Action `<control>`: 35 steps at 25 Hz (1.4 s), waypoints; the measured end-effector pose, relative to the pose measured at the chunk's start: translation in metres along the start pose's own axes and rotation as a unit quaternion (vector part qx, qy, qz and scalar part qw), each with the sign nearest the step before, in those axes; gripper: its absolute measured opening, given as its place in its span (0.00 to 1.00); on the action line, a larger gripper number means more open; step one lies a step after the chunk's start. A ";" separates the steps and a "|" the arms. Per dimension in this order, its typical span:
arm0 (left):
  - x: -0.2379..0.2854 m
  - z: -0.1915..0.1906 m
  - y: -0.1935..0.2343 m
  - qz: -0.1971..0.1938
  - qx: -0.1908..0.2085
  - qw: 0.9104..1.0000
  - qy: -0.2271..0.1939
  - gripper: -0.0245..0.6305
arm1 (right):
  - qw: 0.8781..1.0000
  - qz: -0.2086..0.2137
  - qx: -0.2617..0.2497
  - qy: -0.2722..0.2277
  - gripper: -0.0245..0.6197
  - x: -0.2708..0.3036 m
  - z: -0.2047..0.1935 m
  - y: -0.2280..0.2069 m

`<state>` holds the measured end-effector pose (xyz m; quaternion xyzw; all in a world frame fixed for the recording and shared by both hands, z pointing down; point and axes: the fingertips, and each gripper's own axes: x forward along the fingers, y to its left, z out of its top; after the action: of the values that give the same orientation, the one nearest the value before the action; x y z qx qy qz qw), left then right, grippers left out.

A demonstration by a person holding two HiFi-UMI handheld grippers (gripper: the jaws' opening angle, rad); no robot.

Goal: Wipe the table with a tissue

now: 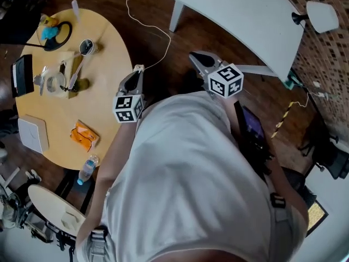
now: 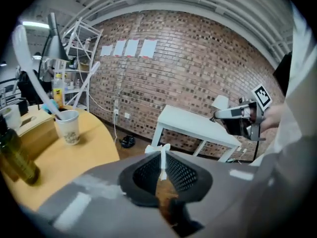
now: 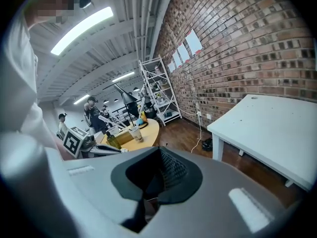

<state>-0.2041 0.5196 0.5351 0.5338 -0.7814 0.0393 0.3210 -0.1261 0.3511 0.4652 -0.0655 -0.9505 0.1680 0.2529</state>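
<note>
My left gripper (image 1: 137,70) hovers off the right edge of the round yellow table (image 1: 112,91). Its jaws are shut on a thin strip of white tissue (image 2: 162,161), which shows as a white tuft at the tip (image 1: 139,67). In its own view the gripper (image 2: 161,152) points past the table's edge toward the brick wall. My right gripper (image 1: 195,56) is held over the dark floor to the right, jaws together with nothing in them. Its own view looks along the gripper (image 3: 159,150) to the left gripper (image 3: 94,150) and the yellow table (image 3: 143,130).
On the yellow table stand a paper cup (image 1: 86,47), a green bottle (image 2: 15,155), an orange packet (image 1: 83,135), a white box (image 1: 32,134) and a water bottle (image 1: 87,169). A white table (image 1: 245,21) stands at the far right. A cable (image 1: 150,21) runs across the floor.
</note>
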 end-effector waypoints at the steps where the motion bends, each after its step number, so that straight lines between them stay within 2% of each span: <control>1: 0.007 0.006 -0.010 -0.017 0.005 1.000 0.000 0.08 | 1.000 -0.004 0.003 -0.002 0.05 -0.005 -0.001 -0.005; 6: 0.048 0.041 -0.046 -0.090 0.042 0.995 -0.003 0.08 | 0.999 -0.030 0.019 -0.008 0.05 -0.025 -0.007 -0.040; 9: 0.070 0.068 -0.052 -0.100 0.049 0.994 -0.011 0.08 | 1.000 -0.022 0.011 -0.015 0.05 -0.019 0.007 -0.058; 16: 0.130 0.106 -0.124 -0.147 0.080 0.986 0.002 0.08 | 0.998 -0.031 0.037 -0.048 0.05 -0.056 0.037 -0.129; 21: 0.172 0.122 -0.164 -0.148 0.084 0.985 0.007 0.08 | 0.996 -0.035 0.055 -0.062 0.05 -0.085 0.038 -0.182; 28: 0.226 0.151 -0.189 -0.105 0.111 0.988 0.020 0.08 | 0.994 -0.039 0.071 -0.079 0.05 -0.123 0.053 -0.259; 31: 0.239 0.156 -0.190 -0.089 0.108 0.990 0.024 0.08 | 0.993 -0.036 0.073 -0.080 0.05 -0.127 0.054 -0.274; 35: 0.251 0.163 -0.190 -0.088 0.120 0.988 0.035 0.08 | 0.992 -0.040 0.084 -0.087 0.05 -0.125 0.055 -0.287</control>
<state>-0.1721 0.1693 0.4888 0.6335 -0.7091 0.1228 0.2843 -0.0573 0.0404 0.4642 0.0094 -0.9533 0.2420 0.1804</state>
